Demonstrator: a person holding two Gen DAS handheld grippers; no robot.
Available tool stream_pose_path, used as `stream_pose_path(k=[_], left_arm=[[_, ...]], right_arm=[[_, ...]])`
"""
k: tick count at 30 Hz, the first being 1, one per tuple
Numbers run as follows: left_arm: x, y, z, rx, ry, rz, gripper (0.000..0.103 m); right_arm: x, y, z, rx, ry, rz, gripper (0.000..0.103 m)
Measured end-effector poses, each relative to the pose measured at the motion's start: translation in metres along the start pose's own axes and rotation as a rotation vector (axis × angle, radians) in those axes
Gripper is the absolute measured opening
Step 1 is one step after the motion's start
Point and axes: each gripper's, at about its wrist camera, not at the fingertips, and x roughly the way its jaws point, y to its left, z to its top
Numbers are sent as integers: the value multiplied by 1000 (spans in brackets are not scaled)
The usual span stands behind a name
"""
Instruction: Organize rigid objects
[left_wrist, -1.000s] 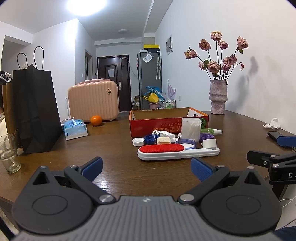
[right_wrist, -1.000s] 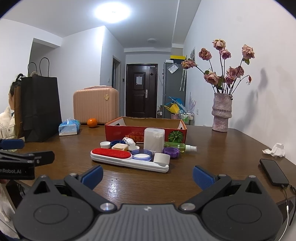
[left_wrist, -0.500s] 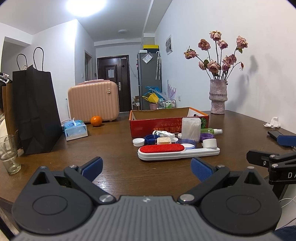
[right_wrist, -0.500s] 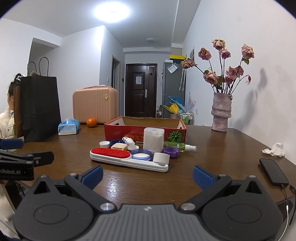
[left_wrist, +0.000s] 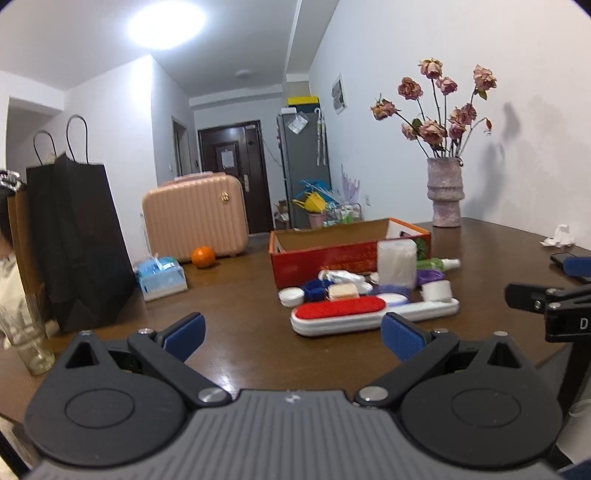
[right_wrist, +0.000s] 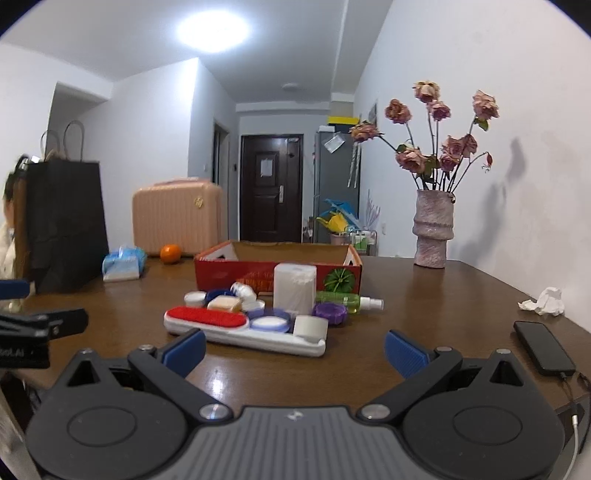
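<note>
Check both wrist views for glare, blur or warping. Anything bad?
Left wrist: ceiling light blown out, walls bow at the edges, sheen on the table, lint brush fairly sharp. Right wrist: same blown ceiling light, person at left edge smeared, vase casts a soft wall shadow.

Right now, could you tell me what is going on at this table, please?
A person holds two claws over a wooden table, and neither grips anything. The left claw and right claw are both open, facing a cluster of small items: a lint brush, jars, lids, a spray bottle and a white container. These sit in front of an open red box. Sorting has not visibly begun.
</note>
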Motion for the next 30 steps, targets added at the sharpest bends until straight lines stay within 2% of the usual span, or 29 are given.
stream_pose_path(k=[7, 15, 27, 30], left_arm=[[28, -2, 6, -13, 39, 8, 103], [59, -8, 6, -35, 102, -32, 103], [88, -5, 6, -57, 140, -22, 103], [99, -4, 6, -59, 151, -24, 103]], right_arm=[[21, -12, -6, 27, 40, -3, 103], [43, -25, -9, 42, 78, -8, 103], [65, -33, -4, 64, 72, -3, 103], [74, -37, -4, 57, 16, 5, 103]])
